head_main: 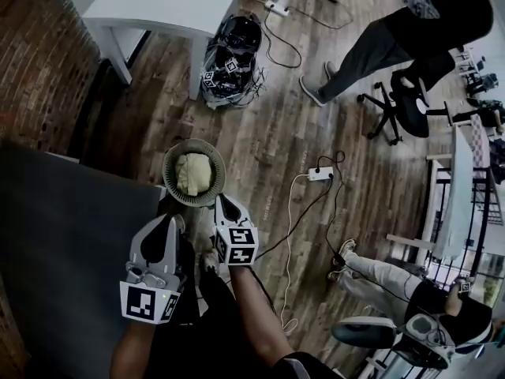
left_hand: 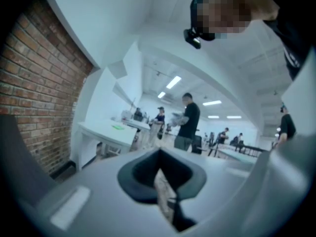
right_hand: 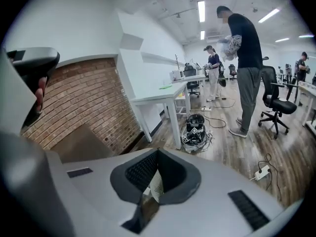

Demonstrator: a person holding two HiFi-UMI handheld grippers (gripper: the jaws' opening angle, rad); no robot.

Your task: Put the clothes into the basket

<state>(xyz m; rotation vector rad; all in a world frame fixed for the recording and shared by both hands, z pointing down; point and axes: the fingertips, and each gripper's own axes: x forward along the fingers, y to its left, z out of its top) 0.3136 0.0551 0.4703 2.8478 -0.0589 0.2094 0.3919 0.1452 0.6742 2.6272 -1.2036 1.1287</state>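
In the head view a round woven basket (head_main: 168, 166) stands on the wooden floor with a pale yellow cloth (head_main: 193, 173) bunched inside it. My right gripper (head_main: 224, 204) hangs just below the basket's near rim, its jaws together with nothing between them. My left gripper (head_main: 173, 221) is a little lower and to the left, beside the dark surface, and its jaws also meet empty. In the left gripper view the left gripper (left_hand: 159, 157) points out across the room. In the right gripper view the right gripper (right_hand: 157, 156) points toward the brick wall and floor. Neither gripper view shows the basket.
A dark grey surface (head_main: 71, 243) fills the left beside the brick wall (head_main: 35, 61). A white table (head_main: 162, 6) stands beyond, with a bundle of gear and cables (head_main: 231, 58) at its leg. A power strip (head_main: 320, 174) with cords lies to the right. A person (head_main: 394, 38), an office chair (head_main: 406, 105) and a seated person (head_main: 394, 287) are farther right.
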